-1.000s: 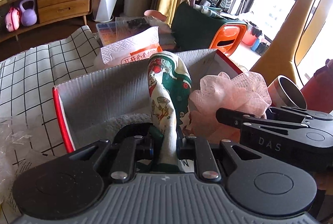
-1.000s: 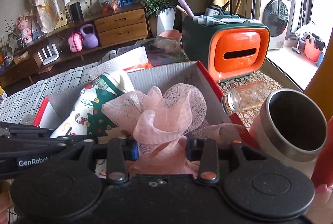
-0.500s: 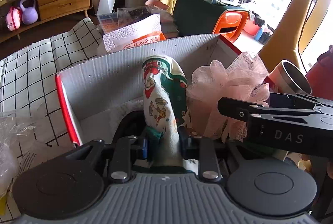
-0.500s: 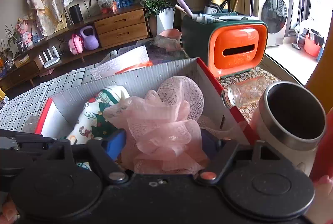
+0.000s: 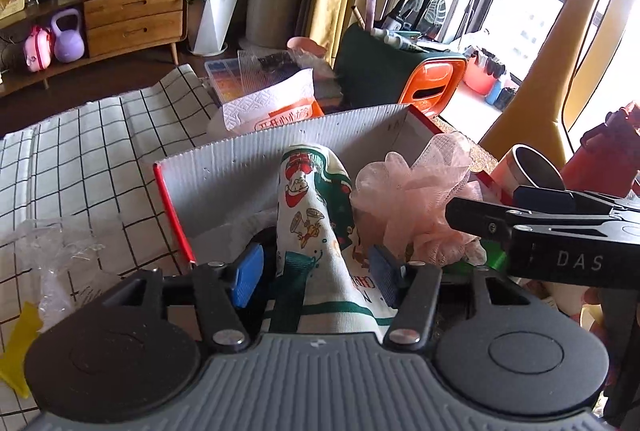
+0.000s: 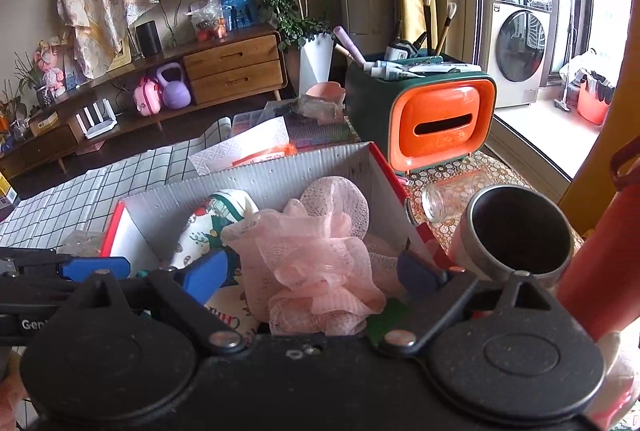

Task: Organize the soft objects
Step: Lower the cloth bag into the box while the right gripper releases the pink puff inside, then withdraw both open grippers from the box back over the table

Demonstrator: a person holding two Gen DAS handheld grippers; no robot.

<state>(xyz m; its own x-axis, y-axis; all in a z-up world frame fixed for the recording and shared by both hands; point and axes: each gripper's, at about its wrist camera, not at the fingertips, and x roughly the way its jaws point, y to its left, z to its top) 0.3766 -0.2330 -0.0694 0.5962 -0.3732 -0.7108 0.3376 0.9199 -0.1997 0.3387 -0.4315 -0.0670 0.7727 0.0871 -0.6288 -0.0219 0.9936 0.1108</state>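
A Christmas-print cloth point(image 5: 312, 215) stands bunched up inside a grey corrugated box with red edges point(image 5: 240, 171). A pink mesh bath puff point(image 5: 416, 199) sits beside it on the right in the same box. My left gripper point(image 5: 316, 271) is open, its blue pads apart on either side of the cloth. My right gripper point(image 6: 316, 271) is open around the pink puff point(image 6: 316, 255), and the cloth point(image 6: 212, 227) shows to its left in the box point(image 6: 280, 171).
A steel cup point(image 6: 516, 231) and a red bottle point(image 6: 600, 271) stand right of the box. An orange-and-green organizer point(image 6: 432, 119) holds brushes behind it. A tissue pack point(image 5: 272, 107) and crumpled plastic point(image 5: 52, 255) lie on the checked tablecloth point(image 5: 80, 151).
Both grippers were shut on their items a second ago. The right opened first and let go of the puff, then the left opened and let go of the cloth. Both items rest in the box.
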